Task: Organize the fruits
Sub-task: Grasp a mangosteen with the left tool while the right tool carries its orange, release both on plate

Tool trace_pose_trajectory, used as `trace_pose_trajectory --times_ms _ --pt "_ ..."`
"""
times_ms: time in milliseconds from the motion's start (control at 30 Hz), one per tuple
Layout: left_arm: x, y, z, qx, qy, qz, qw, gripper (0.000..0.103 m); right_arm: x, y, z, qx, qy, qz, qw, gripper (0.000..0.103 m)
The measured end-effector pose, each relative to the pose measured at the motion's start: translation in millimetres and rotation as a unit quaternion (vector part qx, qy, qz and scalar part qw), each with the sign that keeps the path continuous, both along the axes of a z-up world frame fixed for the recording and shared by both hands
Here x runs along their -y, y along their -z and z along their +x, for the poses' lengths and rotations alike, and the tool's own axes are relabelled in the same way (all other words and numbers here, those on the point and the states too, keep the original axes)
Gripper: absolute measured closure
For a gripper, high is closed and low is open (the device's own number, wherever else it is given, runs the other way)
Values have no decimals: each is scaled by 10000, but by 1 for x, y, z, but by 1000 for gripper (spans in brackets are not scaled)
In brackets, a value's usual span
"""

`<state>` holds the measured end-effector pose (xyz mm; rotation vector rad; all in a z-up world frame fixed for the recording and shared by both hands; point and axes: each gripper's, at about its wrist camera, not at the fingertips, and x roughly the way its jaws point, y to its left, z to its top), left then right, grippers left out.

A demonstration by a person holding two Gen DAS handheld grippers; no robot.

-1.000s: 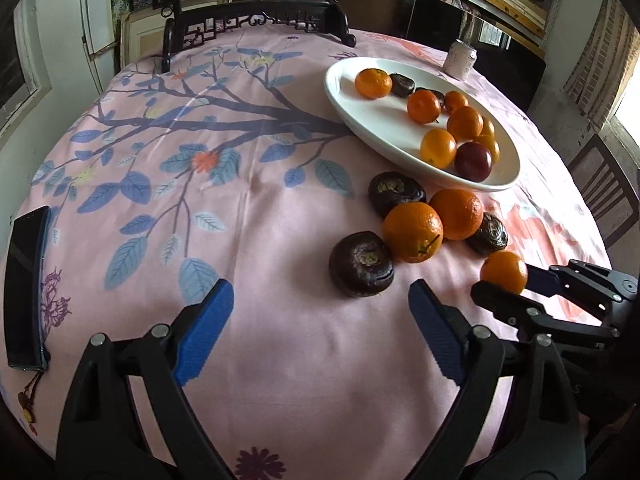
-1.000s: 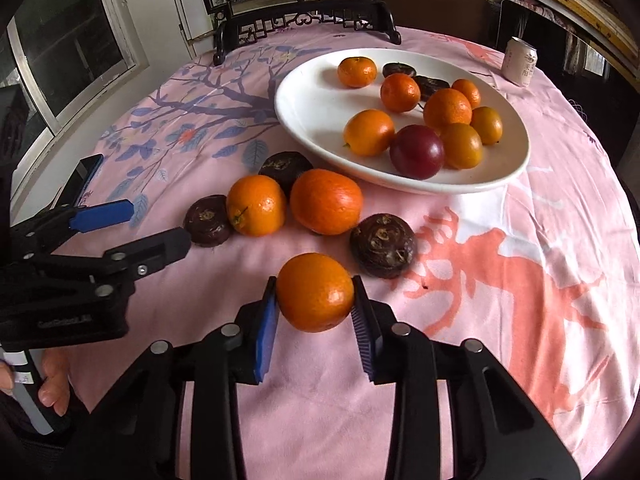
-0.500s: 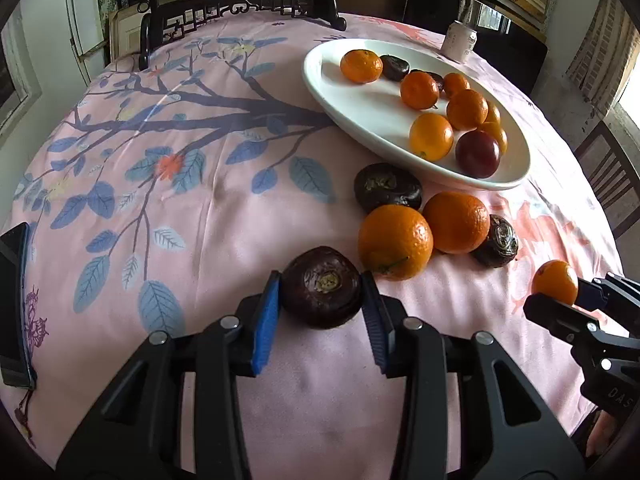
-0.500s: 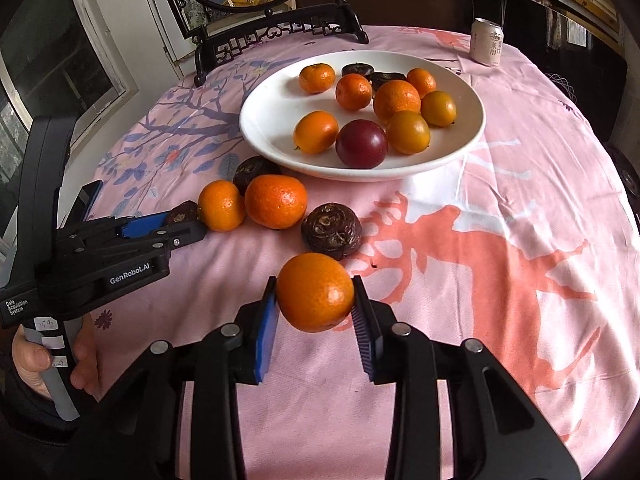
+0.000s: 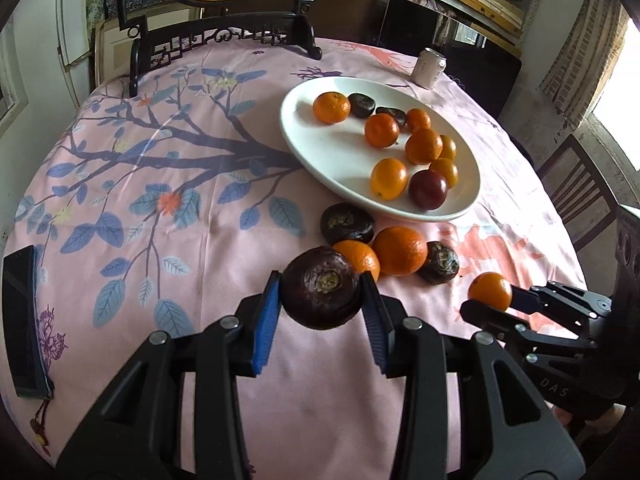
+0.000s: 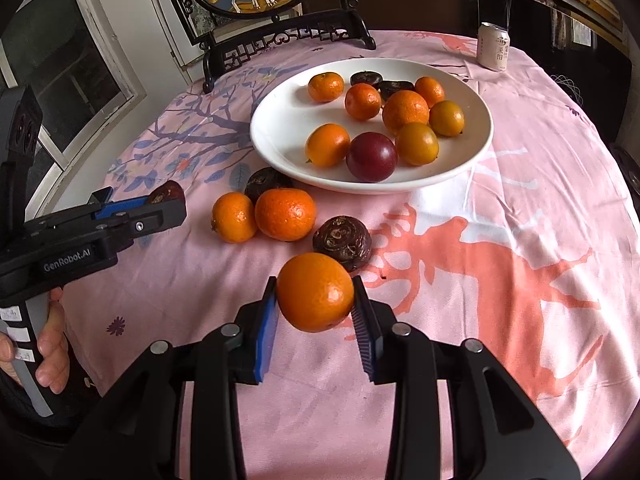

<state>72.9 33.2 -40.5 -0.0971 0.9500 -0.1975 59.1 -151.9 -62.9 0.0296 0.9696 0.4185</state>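
Note:
My left gripper (image 5: 320,300) is shut on a dark brown round fruit (image 5: 322,288) and holds it above the pink tablecloth. My right gripper (image 6: 316,296) is shut on an orange (image 6: 315,292), also lifted; it shows in the left wrist view (image 5: 490,292) too. The white plate (image 5: 316,148) holds several oranges, a red plum (image 5: 428,189) and dark fruits. On the cloth in front of the plate lie two oranges (image 5: 399,251) and two dark fruits (image 5: 346,223). The left gripper shows at the left of the right wrist view (image 6: 160,200).
A drink can (image 5: 429,68) stands beyond the plate. A dark wooden stand with a round picture (image 5: 224,36) is at the table's far edge. A black phone (image 5: 22,320) lies at the left edge. A chair (image 5: 580,196) stands to the right.
My left gripper closed on the dark fruit and lifted it off the cloth. My right gripper rose and pulled back with its orange.

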Motion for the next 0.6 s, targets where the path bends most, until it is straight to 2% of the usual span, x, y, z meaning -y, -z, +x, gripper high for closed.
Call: trace_pose_trajectory --times_ms 100,200,300,433,600 --pt "3 -19 19 110 80 99 9999 63 -1 -12 10 88 -105 0 9999 67" --pt "8 -40 53 280 -56 346 9990 63 -7 -31 30 315 -248 -61 9992 67" --pt "15 -51 95 213 -162 280 9993 63 -14 -47 66 517 -268 -96 9983 67" --pt "28 -46 143 21 -224 176 9996 63 -13 -49 126 542 -2 -371 9978 67" --pt "36 -22 177 -258 -259 170 9992 63 -4 -35 179 417 155 -551 9975 67"
